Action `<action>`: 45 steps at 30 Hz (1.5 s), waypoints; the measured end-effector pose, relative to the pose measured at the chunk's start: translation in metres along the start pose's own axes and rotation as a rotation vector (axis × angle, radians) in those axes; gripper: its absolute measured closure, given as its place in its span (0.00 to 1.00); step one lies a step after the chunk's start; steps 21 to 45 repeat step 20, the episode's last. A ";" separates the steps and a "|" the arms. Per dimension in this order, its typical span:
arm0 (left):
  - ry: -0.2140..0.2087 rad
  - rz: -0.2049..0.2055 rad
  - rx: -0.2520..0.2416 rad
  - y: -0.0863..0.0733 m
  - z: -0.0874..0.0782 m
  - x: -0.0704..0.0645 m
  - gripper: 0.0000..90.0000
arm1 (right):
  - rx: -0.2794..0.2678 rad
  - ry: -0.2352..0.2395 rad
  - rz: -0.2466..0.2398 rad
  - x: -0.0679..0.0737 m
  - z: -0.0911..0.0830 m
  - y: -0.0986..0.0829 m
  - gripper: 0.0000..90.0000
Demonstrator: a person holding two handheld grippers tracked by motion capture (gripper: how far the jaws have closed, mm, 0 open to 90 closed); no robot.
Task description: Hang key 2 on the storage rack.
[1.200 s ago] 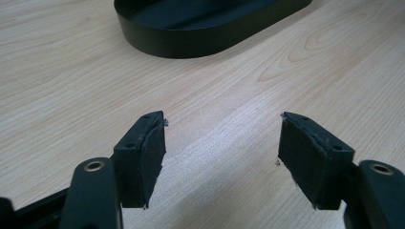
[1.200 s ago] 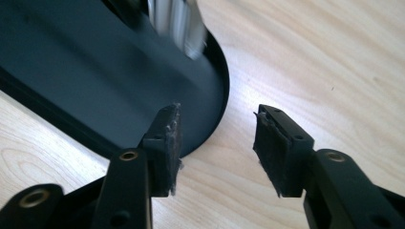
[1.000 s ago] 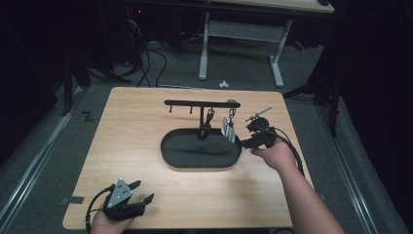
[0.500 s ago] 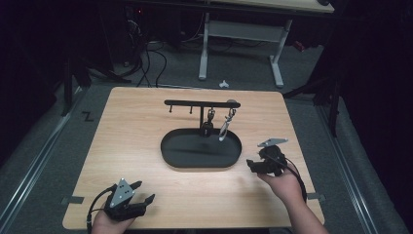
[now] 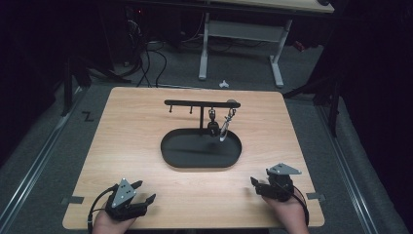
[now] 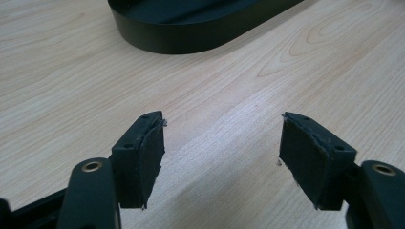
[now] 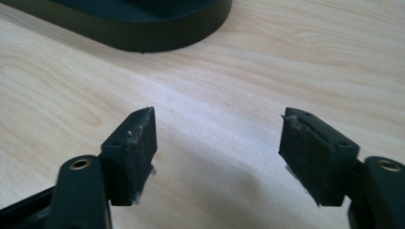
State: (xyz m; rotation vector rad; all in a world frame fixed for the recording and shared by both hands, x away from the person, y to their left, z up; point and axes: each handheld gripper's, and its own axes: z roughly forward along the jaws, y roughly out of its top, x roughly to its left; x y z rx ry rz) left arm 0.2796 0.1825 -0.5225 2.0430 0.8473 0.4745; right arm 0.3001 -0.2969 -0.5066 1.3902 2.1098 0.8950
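One wooden bench [image 5: 136, 146] carries the whole scene, and the work on it looks finished or all but finished. At its middle stands one black oval tray [image 5: 170, 151], nothing lying on its visible floor, and from the tray rises one black stand with a crossbar [image 5: 192, 103]. Two small items hang from the right half of that bar: one dark keyring piece [image 5: 213, 127] and, just beside it toward the right edge, one silvery carabiner clip [image 5: 226, 127], its lower end hanging over the tray. At least two pegs on the bar's left half hang bare, so whether more hanging is planned cannot be judged; no loose items lie on the bench. Two claws rest near the front edge, well apart from the tray. The left claw [image 6: 222, 143], near the front left corner, stands with jaws spread and nothing between them. The right claw [image 7: 217, 145], near the front right corner, is likewise spread wide and carries nothing, bare wood showing between its pads.
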 end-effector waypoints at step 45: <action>0.083 -0.047 -0.009 -0.001 -0.005 0.007 0.32 | -0.065 0.032 0.088 -0.007 -0.004 -0.029 0.22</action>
